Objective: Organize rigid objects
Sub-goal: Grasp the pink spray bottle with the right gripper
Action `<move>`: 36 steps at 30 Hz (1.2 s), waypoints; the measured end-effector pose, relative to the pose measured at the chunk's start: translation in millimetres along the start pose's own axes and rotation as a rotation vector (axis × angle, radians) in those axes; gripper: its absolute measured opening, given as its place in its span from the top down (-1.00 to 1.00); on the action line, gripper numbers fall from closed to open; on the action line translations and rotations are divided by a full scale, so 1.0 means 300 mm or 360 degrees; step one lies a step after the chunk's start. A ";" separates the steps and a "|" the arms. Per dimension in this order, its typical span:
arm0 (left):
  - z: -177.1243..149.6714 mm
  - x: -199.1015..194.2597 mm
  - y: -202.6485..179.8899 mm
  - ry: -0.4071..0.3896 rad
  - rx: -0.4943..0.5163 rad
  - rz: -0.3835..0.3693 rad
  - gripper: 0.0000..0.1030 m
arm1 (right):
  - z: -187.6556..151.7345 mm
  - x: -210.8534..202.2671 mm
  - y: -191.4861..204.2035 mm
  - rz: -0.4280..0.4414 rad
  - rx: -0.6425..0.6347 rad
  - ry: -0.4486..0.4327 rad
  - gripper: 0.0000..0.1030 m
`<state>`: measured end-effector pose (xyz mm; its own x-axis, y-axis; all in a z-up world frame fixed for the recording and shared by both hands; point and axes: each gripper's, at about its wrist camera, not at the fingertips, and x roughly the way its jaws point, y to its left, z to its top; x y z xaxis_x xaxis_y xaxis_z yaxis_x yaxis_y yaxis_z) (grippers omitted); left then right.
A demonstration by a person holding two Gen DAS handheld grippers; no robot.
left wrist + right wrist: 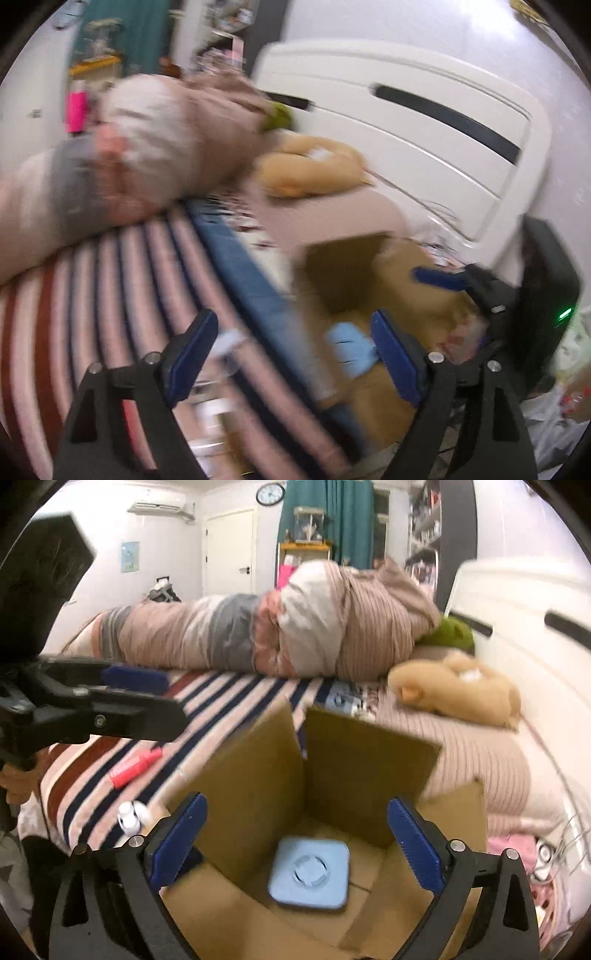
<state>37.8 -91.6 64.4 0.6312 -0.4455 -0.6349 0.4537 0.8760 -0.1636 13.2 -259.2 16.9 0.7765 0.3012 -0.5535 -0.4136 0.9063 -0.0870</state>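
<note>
An open cardboard box [369, 760] stands at the bed's edge; it also shows in the left wrist view [347, 273]. A light blue square object [309, 872] lies on the box floor. My right gripper [297, 845] is open and empty, hovering just above the box opening over the blue object. My left gripper [291, 354] is open and empty, above the striped blanket [122, 266] beside the box; it also shows in the right wrist view [140, 698] at the left. A red tube-like object [135, 768] and a small white round object [132, 816] lie on the blanket.
A rolled bundle of bedding [295, 627] lies across the bed. A tan plush toy [458, 690] and a green plush [452, 633] lie near the white headboard [524, 627]. Another light blue object [343, 699] lies behind the box. The left wrist view is motion-blurred.
</note>
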 end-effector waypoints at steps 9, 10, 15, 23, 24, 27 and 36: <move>-0.255 -0.213 0.487 -0.0147 -0.0296 0.0389 -0.72 | 0.171 0.178 0.398 0.0388 -0.0121 0.0071 -0.91; -0.277 -0.215 0.518 -0.0144 -0.0319 0.0399 -0.73 | 0.168 0.228 0.440 0.0434 -0.0122 0.0145 -0.91; -0.412 -0.179 0.698 -0.0117 -0.0454 0.0388 -0.73 | 0.110 0.498 0.597 0.0586 -0.0045 0.0498 -0.90; -0.522 -0.124 0.840 -0.0078 -0.0572 0.0349 -0.73 | 0.051 0.860 0.706 0.0778 0.0254 0.0940 -0.55; -0.525 -0.122 0.848 -0.0086 -0.0587 0.0338 -0.73 | 0.047 0.882 0.716 0.0776 0.0263 0.0963 -0.48; -0.532 -0.110 0.867 -0.0087 -0.0626 0.0341 -0.73 | 0.025 0.943 0.754 0.0706 0.0221 0.1016 -0.25; -0.535 -0.086 0.844 -0.0081 -0.0637 0.0277 -0.73 | -0.007 0.837 0.739 0.0495 -0.0235 0.0890 0.41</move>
<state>35.5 171.5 -81.7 0.7112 -0.2849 -0.6427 0.0648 0.9369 -0.3436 115.6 16.9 -143.2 0.2626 0.3071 -0.9147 -0.6709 0.7395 0.0557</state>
